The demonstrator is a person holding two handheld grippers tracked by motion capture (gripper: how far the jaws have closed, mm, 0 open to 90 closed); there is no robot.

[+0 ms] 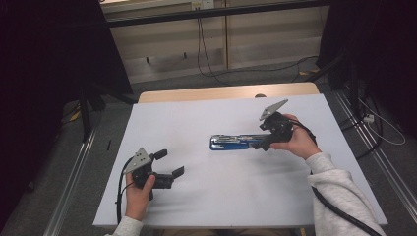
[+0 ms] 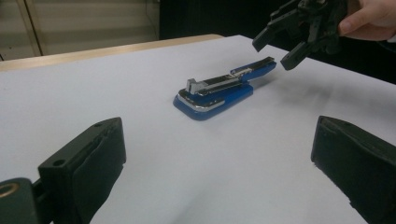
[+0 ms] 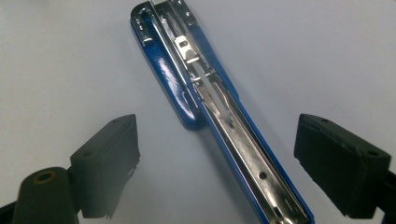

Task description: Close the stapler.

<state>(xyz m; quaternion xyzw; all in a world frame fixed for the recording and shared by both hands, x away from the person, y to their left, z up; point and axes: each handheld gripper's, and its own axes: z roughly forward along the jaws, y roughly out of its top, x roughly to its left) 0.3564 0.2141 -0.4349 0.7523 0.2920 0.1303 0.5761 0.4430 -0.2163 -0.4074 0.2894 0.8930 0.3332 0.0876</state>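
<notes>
blue stapler (image 1: 231, 143) lies flat on white table cover (image 1: 221, 196), right of centre, swung open lengthwise, metal staple channel facing up. right gripper (image 1: 261, 143) held by right hand (image 1: 297, 142) at stapler's right end; jaws spread wide, released, pads clear of it. in right gripper view, stapler's (image 3: 219, 116) open arm runs between the two jaws, touching neither. left gripper (image 1: 169, 164) in left hand (image 1: 139, 194) sits near table's left front, well apart from stapler; jaws open, nothing between them.
</notes>
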